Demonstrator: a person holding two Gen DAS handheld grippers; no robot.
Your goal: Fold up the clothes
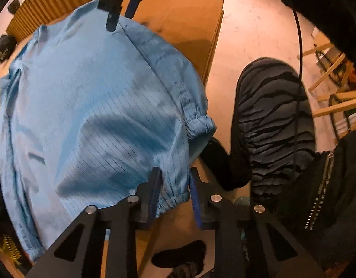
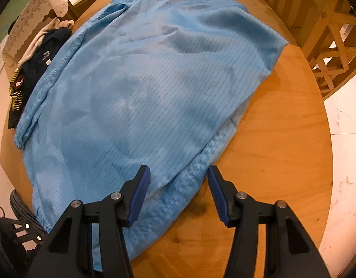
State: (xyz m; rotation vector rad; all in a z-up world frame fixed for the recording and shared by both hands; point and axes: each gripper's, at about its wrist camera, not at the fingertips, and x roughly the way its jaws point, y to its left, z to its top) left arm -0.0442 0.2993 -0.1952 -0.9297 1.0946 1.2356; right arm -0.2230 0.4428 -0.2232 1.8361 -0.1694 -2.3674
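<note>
Closest in, blue-padded left gripper (image 1: 174, 173) pinched onto the gathered elastic cuff (image 1: 175, 194) of the blue pinstriped coat (image 1: 89, 106), with a zebra-striped trouser leg (image 1: 270, 115) off to its right. Spread flat across the round wooden table (image 2: 282, 162), that same coat, with a heap of dark clothes (image 2: 38, 69) just beside its left edge and bare wood to its right. Further right, right gripper (image 2: 178, 173) released, jaws wide and straddling the coat's stitched hem (image 2: 201, 162) at the near side, nothing clasped between the pads
</note>
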